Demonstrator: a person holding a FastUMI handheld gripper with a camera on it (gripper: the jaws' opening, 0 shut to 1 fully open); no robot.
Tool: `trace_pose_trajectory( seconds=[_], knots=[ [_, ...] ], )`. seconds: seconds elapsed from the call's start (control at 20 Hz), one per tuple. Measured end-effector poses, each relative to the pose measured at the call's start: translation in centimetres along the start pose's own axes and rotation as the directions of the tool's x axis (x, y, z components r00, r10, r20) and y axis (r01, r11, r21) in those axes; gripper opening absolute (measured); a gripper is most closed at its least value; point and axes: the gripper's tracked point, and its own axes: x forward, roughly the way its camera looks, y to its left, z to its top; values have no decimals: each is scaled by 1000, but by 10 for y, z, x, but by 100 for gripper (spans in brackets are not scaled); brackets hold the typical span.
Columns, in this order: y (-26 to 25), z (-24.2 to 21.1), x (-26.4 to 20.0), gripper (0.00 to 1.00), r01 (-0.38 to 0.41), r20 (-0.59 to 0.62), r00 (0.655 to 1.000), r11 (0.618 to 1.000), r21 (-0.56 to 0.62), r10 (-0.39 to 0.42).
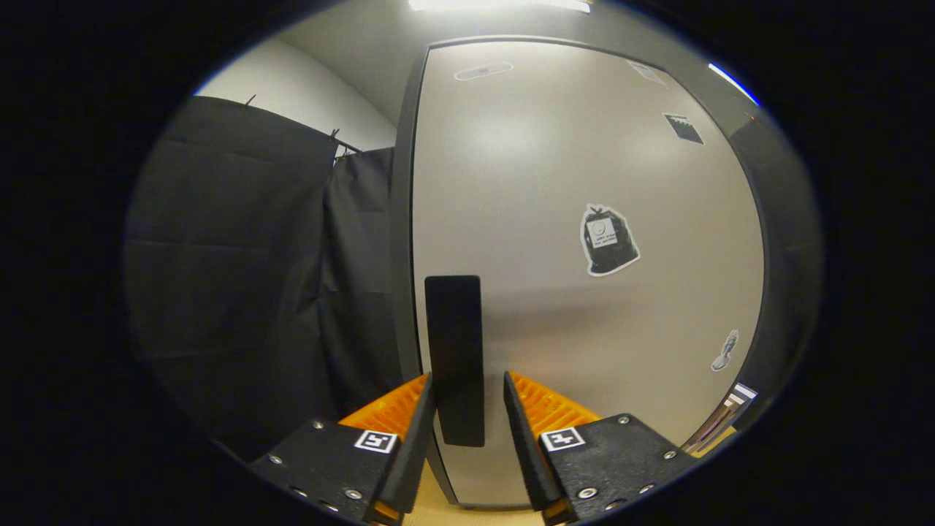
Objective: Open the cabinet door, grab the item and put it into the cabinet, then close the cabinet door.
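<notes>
one pale cabinet door [584, 183] closed, dark upright handle [454, 351] near its left edge, gripper [467, 409] fingers apart on either side of handle, not clamped, bag-shaped sticker [608, 239] on door

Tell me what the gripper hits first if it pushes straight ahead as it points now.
Most likely the black handle on the cabinet door. The gripper has its jaws open with the handle standing between them, apparently untouched on both sides. Going on, the handle would slide deeper between the jaws; how far off the door lies is unclear.
</notes>
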Motion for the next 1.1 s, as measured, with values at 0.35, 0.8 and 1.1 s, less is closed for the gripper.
trace_pose_trajectory(
  seconds=[0.35, 0.8, 1.1],
  knots=[
    [0, 0, -7, 20, -46, -18, 999, 998, -33, 46],
    [-1, 0, -47, 20, -140, -54, 989, 990, -13, 139],
    [-11, -2, -61, 20, -166, -70, 984, 986, 3, 165]
  ],
)
